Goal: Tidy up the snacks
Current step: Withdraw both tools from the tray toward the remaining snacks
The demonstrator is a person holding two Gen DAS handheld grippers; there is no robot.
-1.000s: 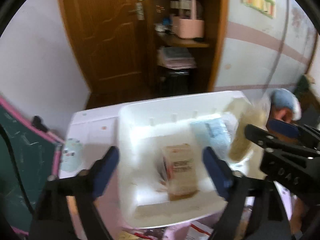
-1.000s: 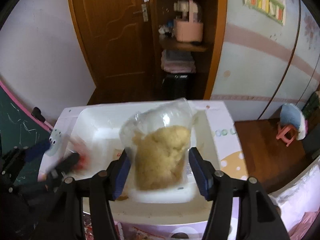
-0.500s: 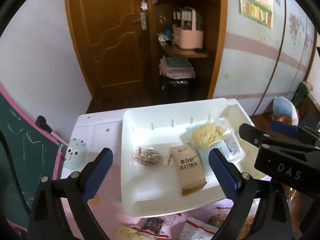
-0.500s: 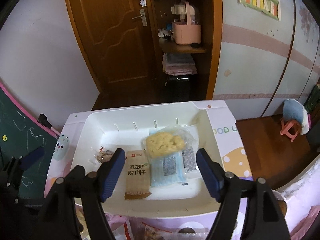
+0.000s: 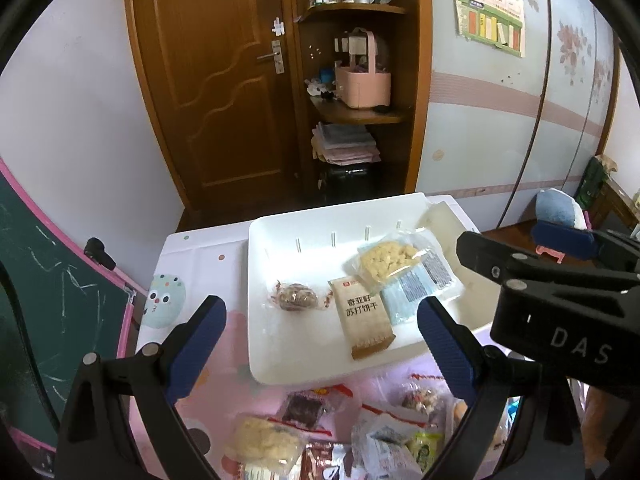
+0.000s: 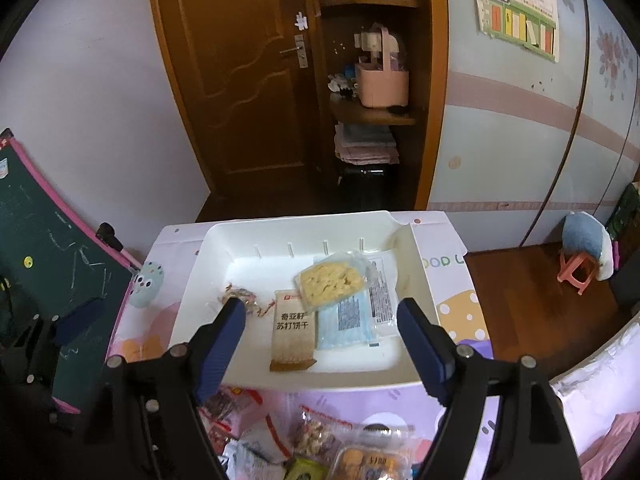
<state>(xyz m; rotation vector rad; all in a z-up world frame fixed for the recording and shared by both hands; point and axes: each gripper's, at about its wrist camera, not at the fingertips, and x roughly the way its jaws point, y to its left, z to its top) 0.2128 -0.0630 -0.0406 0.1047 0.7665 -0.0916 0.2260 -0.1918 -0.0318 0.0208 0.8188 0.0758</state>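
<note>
A white tray (image 5: 280, 364) (image 6: 404, 364) on the pink table holds a brown wrapped candy (image 5: 297, 297) (image 6: 239, 295), a tan cracker packet (image 5: 365, 317) (image 6: 293, 327), a clear bag of yellow puffed snack (image 5: 389, 260) (image 6: 332, 280) and a light-blue packet (image 5: 420, 288) (image 6: 347, 322) under it. My left gripper (image 5: 322, 318) is open and empty, above the tray's near edge. My right gripper (image 6: 320, 316) is open and empty over the tray; it also shows at the right of the left wrist view (image 5: 560, 280).
A pile of loose snack packets (image 5: 360, 432) (image 6: 320, 440) lies on the table in front of the tray. A green chalkboard (image 5: 52, 280) leans at the left. A small stool (image 6: 580, 268) stands on the floor at the right. A wooden door and shelf stand behind.
The right gripper opened and let the yellow snack bag drop into the tray on the blue packet. Both grippers pulled back and up from the tray.
</note>
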